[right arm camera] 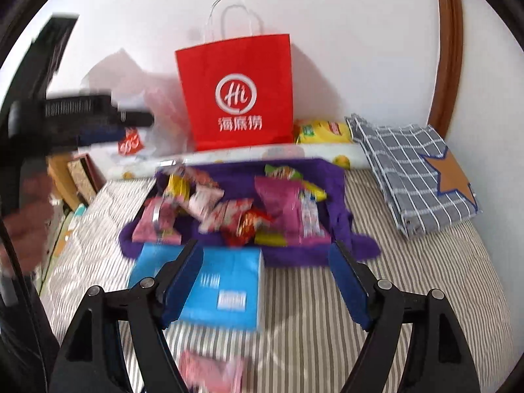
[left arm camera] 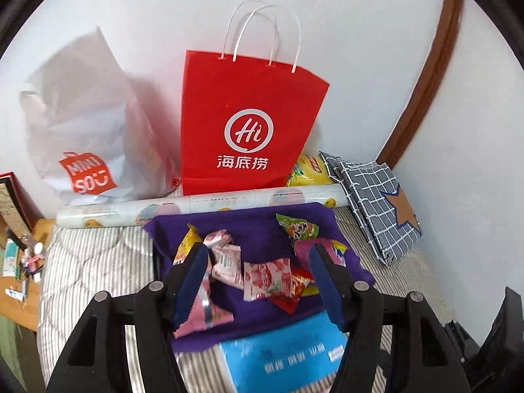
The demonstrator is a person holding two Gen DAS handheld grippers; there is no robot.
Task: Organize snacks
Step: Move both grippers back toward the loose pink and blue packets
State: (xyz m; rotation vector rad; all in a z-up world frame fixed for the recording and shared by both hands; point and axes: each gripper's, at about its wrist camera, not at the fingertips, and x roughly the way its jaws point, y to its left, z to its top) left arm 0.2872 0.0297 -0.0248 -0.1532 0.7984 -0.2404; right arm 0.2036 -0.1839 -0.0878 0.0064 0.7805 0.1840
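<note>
Several snack packets lie heaped on a purple cloth [left arm camera: 249,226] [right arm camera: 340,177] spread on the bed: a pink-and-white packet [left arm camera: 267,276], a green one [left arm camera: 296,227], a flat pink one [left arm camera: 203,314] and a large magenta one [right arm camera: 281,203]. My left gripper [left arm camera: 258,247] hovers open above the heap, gripping nothing. My right gripper [right arm camera: 265,244] stands open over the near edge of the cloth, beside a blue box [right arm camera: 222,281] [left arm camera: 281,357], and is empty. One pink packet [right arm camera: 213,370] lies alone on the bed below it. The left gripper [right arm camera: 131,124] shows blurred at the right wrist view's left edge.
A red paper bag [left arm camera: 245,124] [right arm camera: 239,91] stands against the wall, with a white plastic bag [left arm camera: 88,124] to its left. A patterned roll [left arm camera: 203,203], a yellow packet [right arm camera: 324,131] and checked fabric [right arm camera: 412,177] lie behind. Striped bedding [right arm camera: 327,311] extends right; a cluttered desk [left arm camera: 19,262] borders the left.
</note>
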